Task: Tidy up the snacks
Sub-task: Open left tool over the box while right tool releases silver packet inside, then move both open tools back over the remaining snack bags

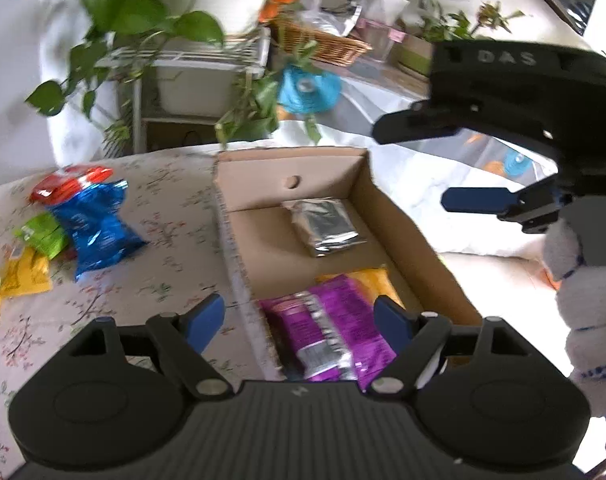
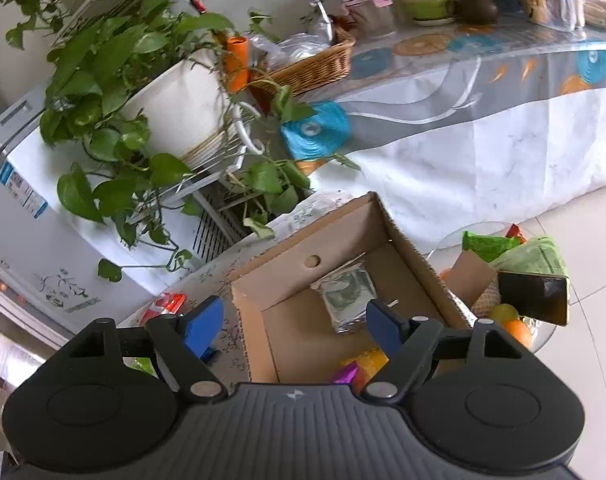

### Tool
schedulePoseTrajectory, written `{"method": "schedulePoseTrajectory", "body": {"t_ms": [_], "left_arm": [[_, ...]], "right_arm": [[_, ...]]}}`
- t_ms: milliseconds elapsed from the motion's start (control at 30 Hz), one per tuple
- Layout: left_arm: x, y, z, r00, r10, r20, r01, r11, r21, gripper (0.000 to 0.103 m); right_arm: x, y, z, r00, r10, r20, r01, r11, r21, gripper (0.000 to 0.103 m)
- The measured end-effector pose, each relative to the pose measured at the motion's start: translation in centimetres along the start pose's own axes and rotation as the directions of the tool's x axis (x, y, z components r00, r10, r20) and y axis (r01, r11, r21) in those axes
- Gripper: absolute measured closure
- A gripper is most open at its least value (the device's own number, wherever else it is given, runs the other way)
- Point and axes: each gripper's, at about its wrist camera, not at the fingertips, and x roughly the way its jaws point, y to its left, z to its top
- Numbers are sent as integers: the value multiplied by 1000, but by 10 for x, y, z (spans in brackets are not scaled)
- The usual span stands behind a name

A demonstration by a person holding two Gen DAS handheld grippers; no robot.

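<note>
- our left tool (image 1: pixel 299 318) stands with its jaws well apart and grips nothing; the purple packet (image 1: pixel 331 336) lies just below and between them, inside the cardboard box (image 1: pixel 419 252), resting partly on a yellow packet (image 1: pixel 377 282).
- our right tool (image 2: pixel 295 320) is also spread and empty, hanging over the box's right side; in the left view its two fingers (image 1: pixel 479 200) point leftward above the box.
- a silver pouch (image 1: pixel 323 226) sits further back on the box floor, apart from the purple one.
- the snacks not yet sorted lie on the flowered counter (image 1: pixel 163 240) to the left of the box: a blue bag (image 1: pixel 97 228), with its long axis running away from us, a red pack (image 1: pixel 69 184) behind it, a green pack (image 1: pixel 43 234) and yellow packs (image 1: pixel 25 274) beside it.
- we judge the left hand nearer to that pile, so the next pick calls for a swing leftward over the box's left wall (image 1: pixel 235 256), which stands between tool and bag.
- trailing plant leaves (image 1: pixel 247 108) hang behind the box, and a gloved hand (image 1: pixel 587 300) holds the right tool at the edge.
</note>
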Motion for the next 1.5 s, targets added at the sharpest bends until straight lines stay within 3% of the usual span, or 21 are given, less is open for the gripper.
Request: {"method": "schedulePoseTrajectory", "body": {"t_ms": [533,933,1267,1500], "left_arm": [[-20,85,-6,993,117,-2,-117,988,-102,22],[-35,161,8,969,245,23,-237,957,-167,22],[-16,210,34,954,297,32,-284,935,-213,21],[7,231,56,954,291,68,-273,942,-196,21]], "right_arm": [[19,43,-11,996,73,-43,-78,988,-132,18],[42,82,-24,990,111,-91,-129,964,-233,18],[69,119,-47,980,125,-158,-172,927,-335,18],[94,140,-64,975,105,-197,-177,901,-396,18]]}}
